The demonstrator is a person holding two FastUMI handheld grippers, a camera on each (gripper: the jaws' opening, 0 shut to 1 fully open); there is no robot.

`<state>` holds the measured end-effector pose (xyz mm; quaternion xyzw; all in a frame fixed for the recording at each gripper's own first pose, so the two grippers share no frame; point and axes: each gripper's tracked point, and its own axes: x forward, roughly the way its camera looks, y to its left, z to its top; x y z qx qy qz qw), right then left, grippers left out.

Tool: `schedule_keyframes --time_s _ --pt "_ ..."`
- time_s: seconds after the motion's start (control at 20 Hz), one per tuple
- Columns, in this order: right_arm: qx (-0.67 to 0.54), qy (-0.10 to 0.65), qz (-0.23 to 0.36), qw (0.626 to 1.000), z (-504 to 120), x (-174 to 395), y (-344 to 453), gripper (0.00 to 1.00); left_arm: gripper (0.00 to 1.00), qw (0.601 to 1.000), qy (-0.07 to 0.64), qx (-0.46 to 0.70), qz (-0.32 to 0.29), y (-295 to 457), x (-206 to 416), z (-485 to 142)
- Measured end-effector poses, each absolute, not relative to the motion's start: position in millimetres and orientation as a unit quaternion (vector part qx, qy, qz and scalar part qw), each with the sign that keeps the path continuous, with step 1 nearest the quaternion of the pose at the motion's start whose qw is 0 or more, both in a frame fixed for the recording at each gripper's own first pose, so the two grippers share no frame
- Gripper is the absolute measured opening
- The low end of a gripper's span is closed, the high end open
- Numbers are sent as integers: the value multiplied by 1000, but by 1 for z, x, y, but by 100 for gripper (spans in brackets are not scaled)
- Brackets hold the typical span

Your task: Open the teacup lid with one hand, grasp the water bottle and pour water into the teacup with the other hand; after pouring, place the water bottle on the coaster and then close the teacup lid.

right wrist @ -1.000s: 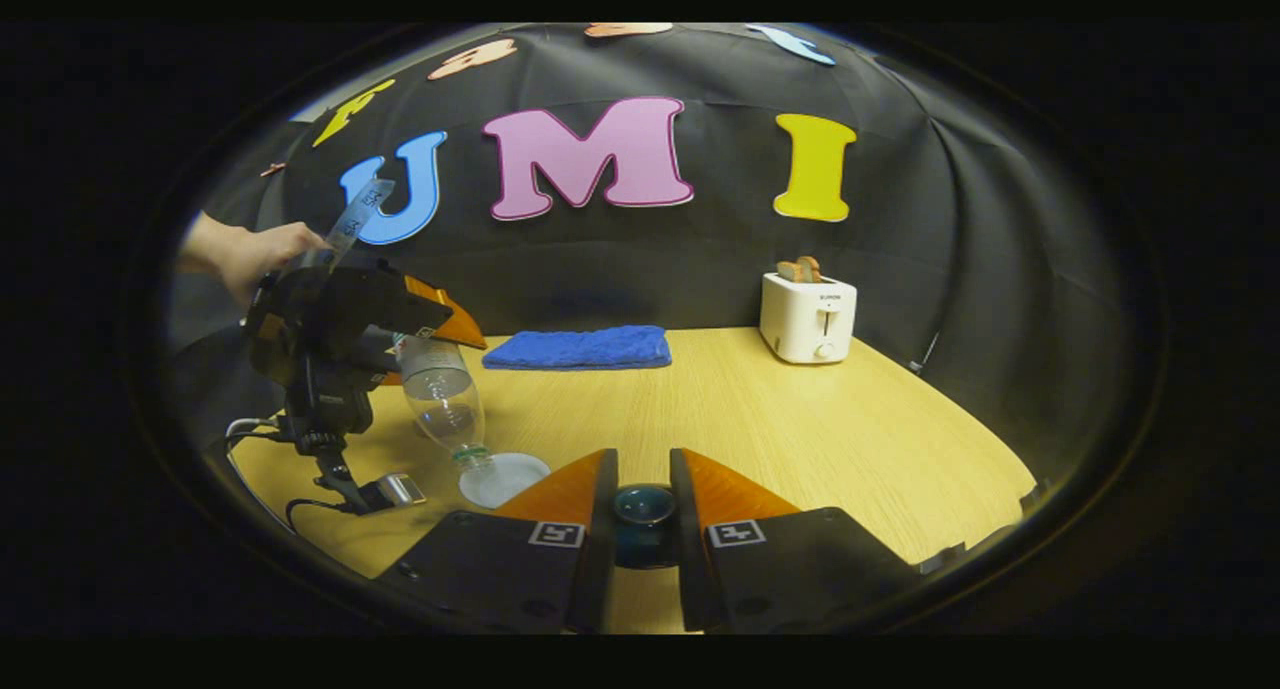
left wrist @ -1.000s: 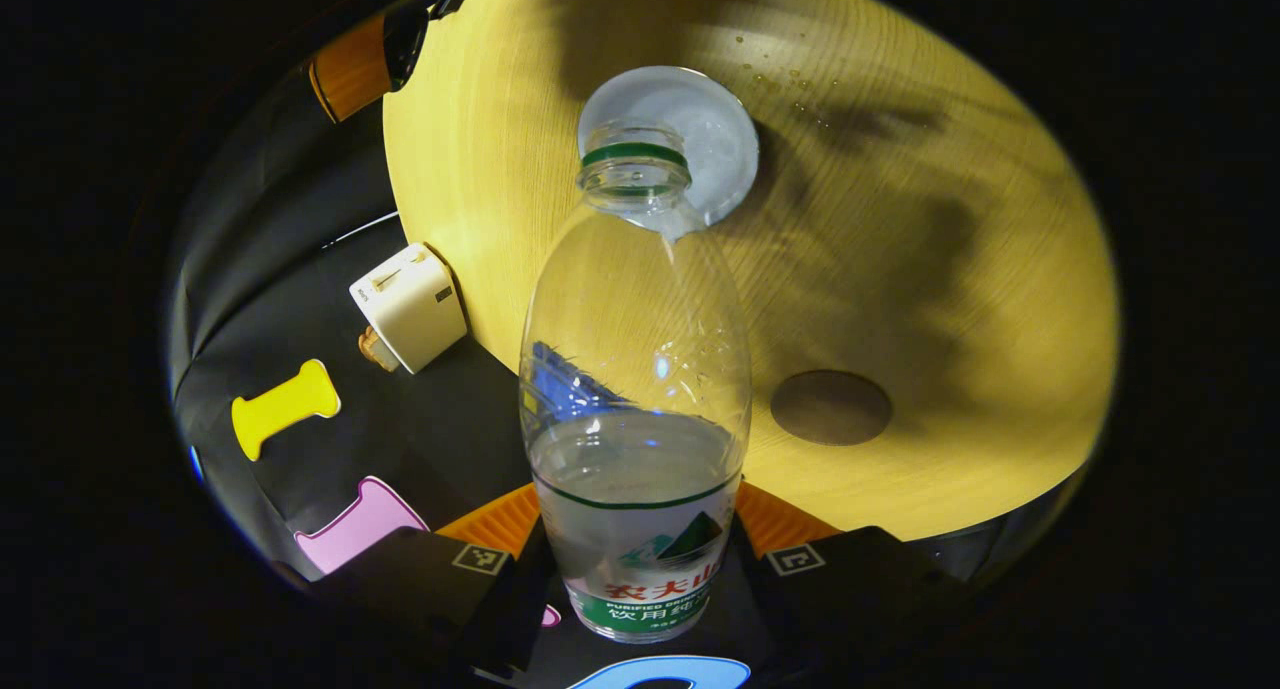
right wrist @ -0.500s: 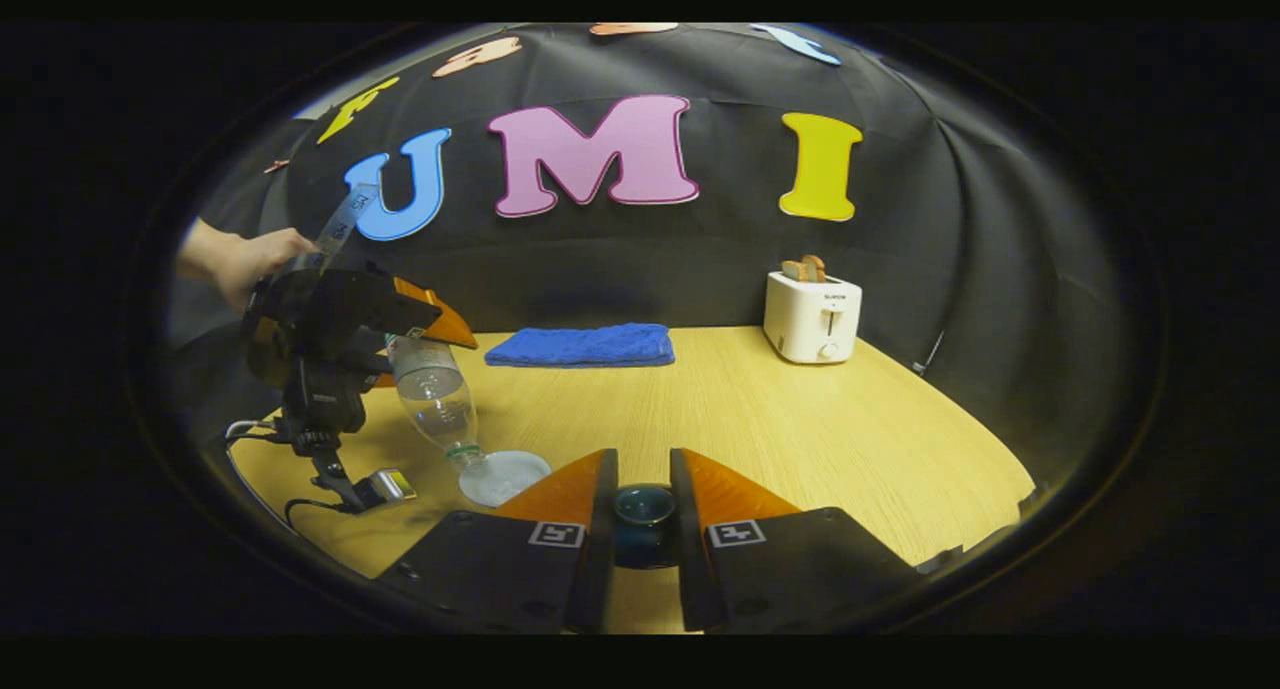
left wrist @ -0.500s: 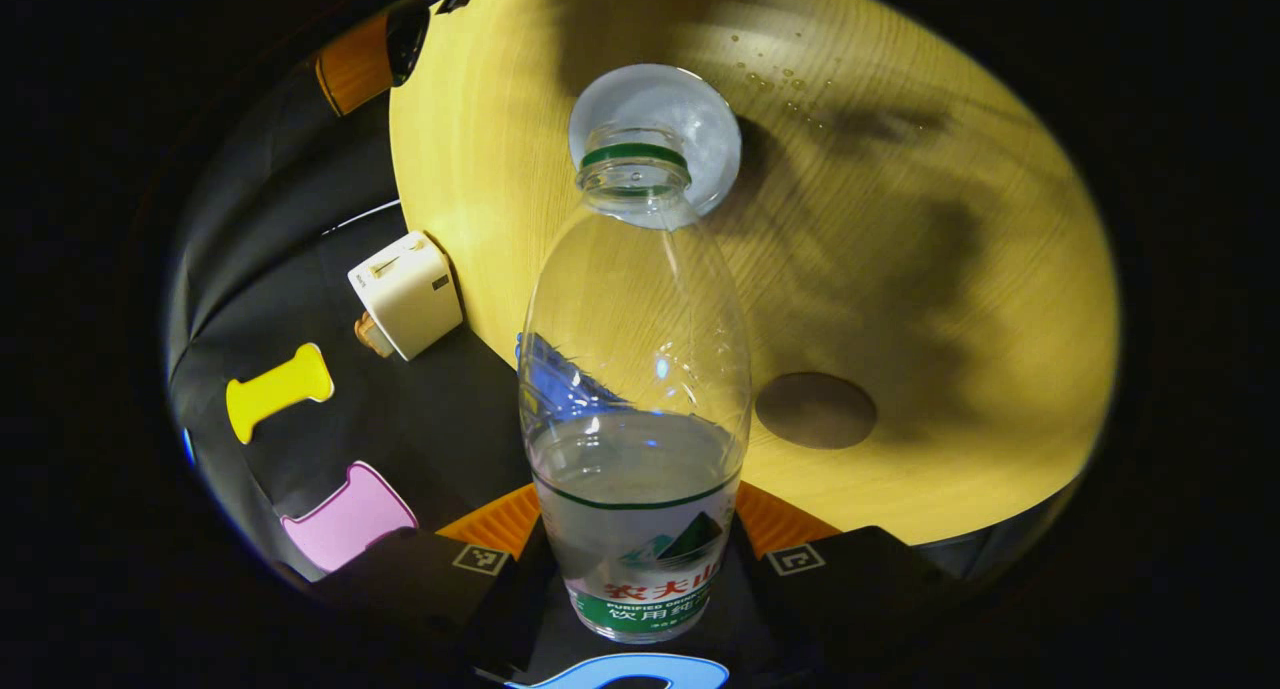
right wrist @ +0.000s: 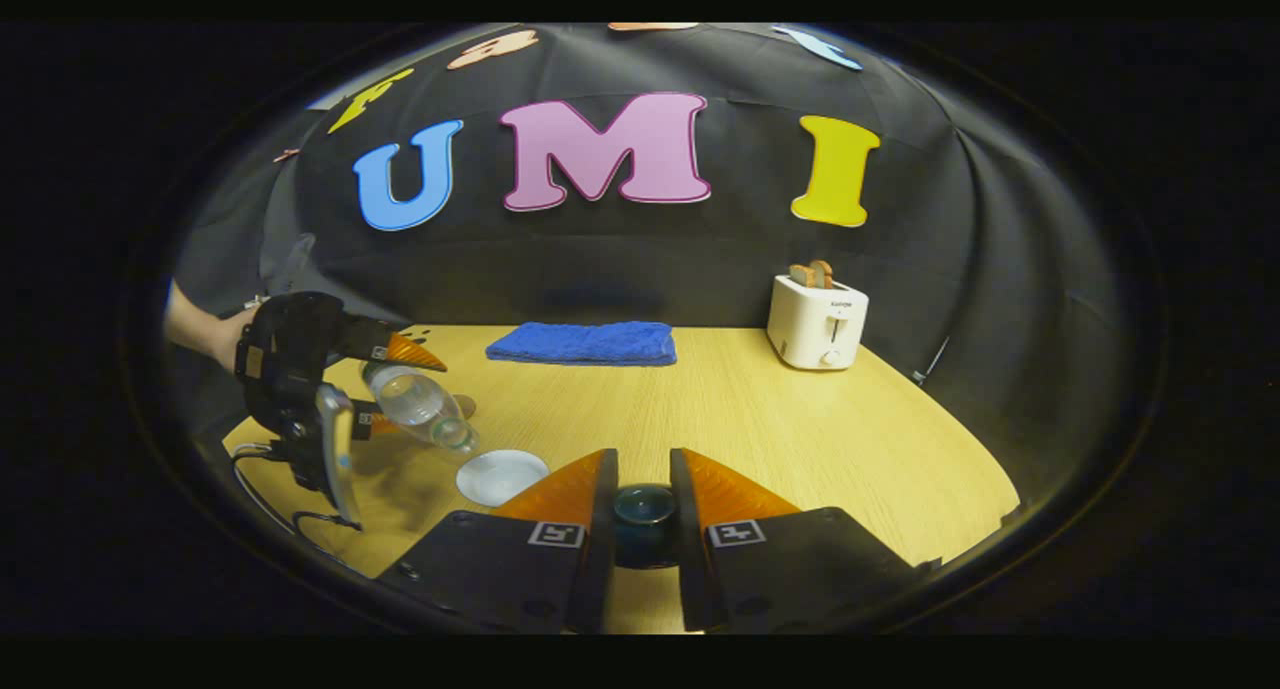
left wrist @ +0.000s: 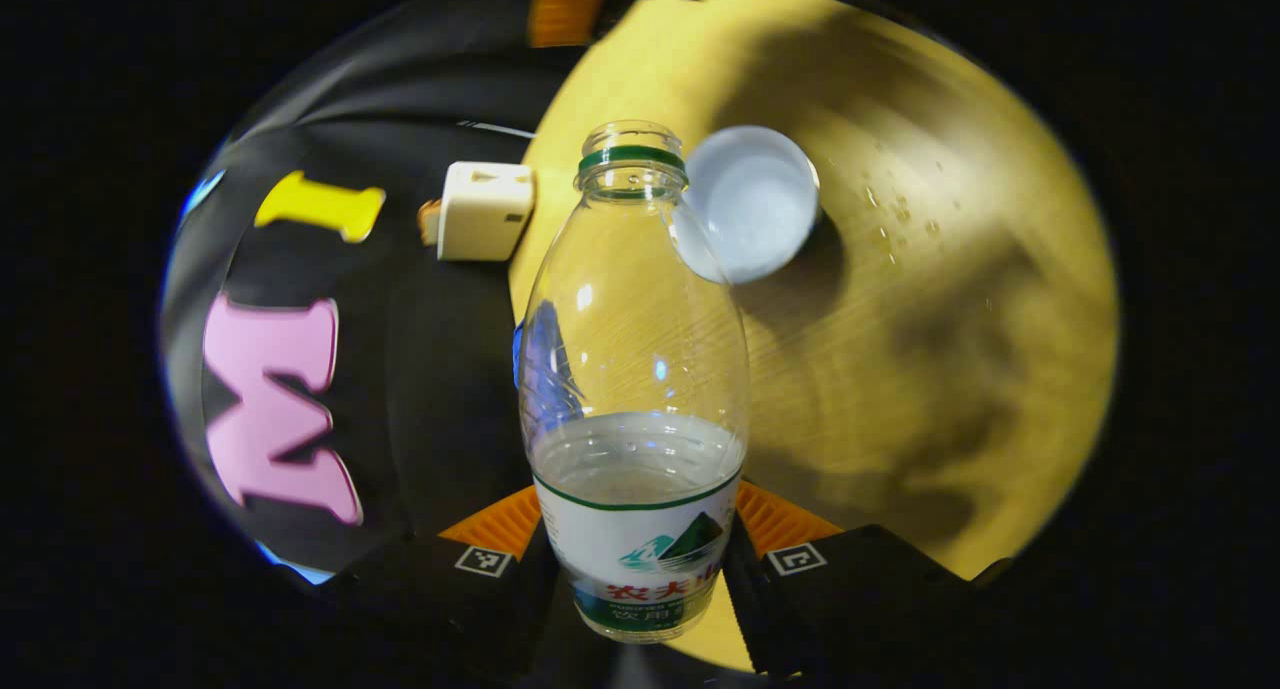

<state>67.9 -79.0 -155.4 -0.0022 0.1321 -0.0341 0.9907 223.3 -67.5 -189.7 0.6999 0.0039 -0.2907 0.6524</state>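
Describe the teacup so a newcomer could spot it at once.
Start at the round light wooden table and look at its near left part, in front of the folded blue towel. There stands the round pale white teacup, open and lidless, just below the tilted clear plastic water bottle. It is the one low white vessel, unlike the boxy white toaster.

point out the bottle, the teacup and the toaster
bottle (left wrist: 635, 369), left gripper view, on its clear body
teacup (left wrist: 752, 209), left gripper view, on its pale inside
toaster (right wrist: 818, 321), right gripper view, on its white front
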Motion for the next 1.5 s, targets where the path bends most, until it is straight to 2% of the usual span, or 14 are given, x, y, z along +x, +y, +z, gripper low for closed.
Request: schedule_keyframes --time_s 0.05,0.15,0.2,0.25,0.3,0.45,0.5,0.75,0.85,0.95,1.1,1.2,1.25,1.5 --pt "-7 131 -31 991 -154 71 -78 34 77 693 2 660 -291 -68 218 -189" --pt "-11 128 -25 991 -149 76 -76 25 77 767 18 573 -288 -68 208 -187" --pt "-11 127 -22 992 -147 77 -73 30 77 800 29 527 -285 -68 208 -186" --pt "-10 127 -19 992 -146 79 -70 25 77 831 37 479 -280 -69 207 -186" --pt "-9 127 -17 992 -146 80 -66 30 77 858 44 431 -276 -73 207 -190" --pt "-9 132 -1 991 -152 85 -48 25 77 923 48 277 -261 -88 201 -193" --pt "-12 132 4 991 -152 86 -41 30 77 938 38 229 -256 -94 200 -190" --pt "-10 123 16 992 -160 96 -13 30 77 969 -9 63 -240 -116 191 -187" --pt "-9 125 16 992 -167 98 -8 25 77 974 -27 31 -223 -117 186 -181" --pt "-6 130 19 991 -173 100 -2 30 77 980 -36 11 -195 -117 191 -183" --pt "-13 133 23 991 -175 101 0 25 77 986 -43 14 -159 -122 194 -184" --pt "-13 136 23 990 -177 104 0 25 77 989 -44 13 -144 -125 197 -185" --pt "-10 136 22 990 -176 106 -1 30 80 990 -39 10 -137 -126 198 -186" --pt "1 131 20 991 -170 114 0 30 78 994 -20 1 -108 -121 201 -193"
